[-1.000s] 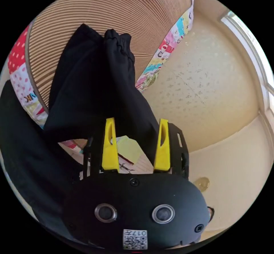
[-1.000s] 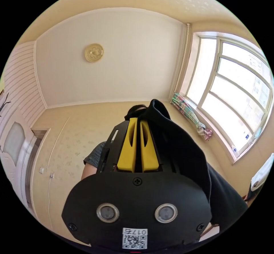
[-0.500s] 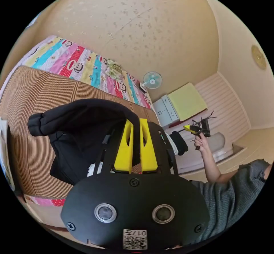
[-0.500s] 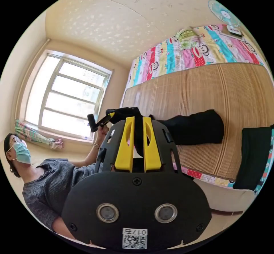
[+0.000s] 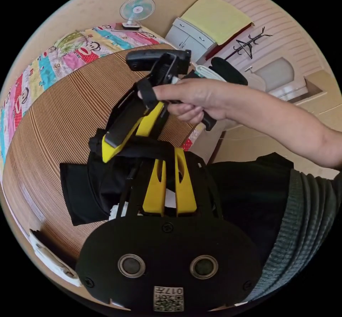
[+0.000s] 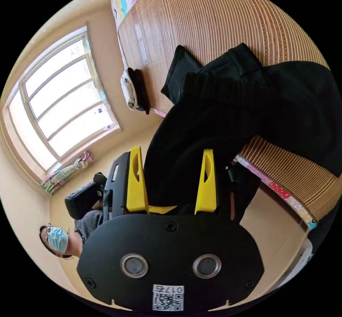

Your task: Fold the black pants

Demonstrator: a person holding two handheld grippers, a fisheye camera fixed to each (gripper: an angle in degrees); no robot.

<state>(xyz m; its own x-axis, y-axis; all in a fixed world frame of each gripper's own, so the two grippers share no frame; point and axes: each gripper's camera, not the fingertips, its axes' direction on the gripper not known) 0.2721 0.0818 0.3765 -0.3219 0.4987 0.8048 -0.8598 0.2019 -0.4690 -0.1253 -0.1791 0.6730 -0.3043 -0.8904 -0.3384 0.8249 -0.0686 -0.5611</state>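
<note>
- Closest in the left gripper view: the left claw point(image 5: 170, 160), clenched on a bunched fold of the black pants point(image 5: 82, 188), presumably to pin that edge while the rest of the cloth is arranged.
- Just beyond: the right claw point(image 5: 123, 142), gripped by a hand point(image 5: 192, 99) and angled down at the same bundle, just beside the left claw. Likely brought there to line up or take over an edge.
- From the right gripper view: the right claw released, jaws spread wide, with black cloth lying loose between them and pressed by neither. Judged ready for a fresh hold.
- Underneath: most of the pants slumped in a heap on the bamboo mat point(image 5: 60, 117) of a bed, near its front edge, with one part lifted toward the claws. Not yet flat, so judged early in the fold.
- Farther along the bed's edge: a small pile of dark and pale garments point(image 6: 135, 89), well apart from the pants, probably kept clear of the working space.
- Past the mat: a patterned quilt point(image 5: 39, 71), then a standing fan point(image 5: 137, 9) and a pale cabinet point(image 5: 188, 34) against the wall.
- Farthest in the right gripper view: a bright window point(image 6: 60, 99).
</note>
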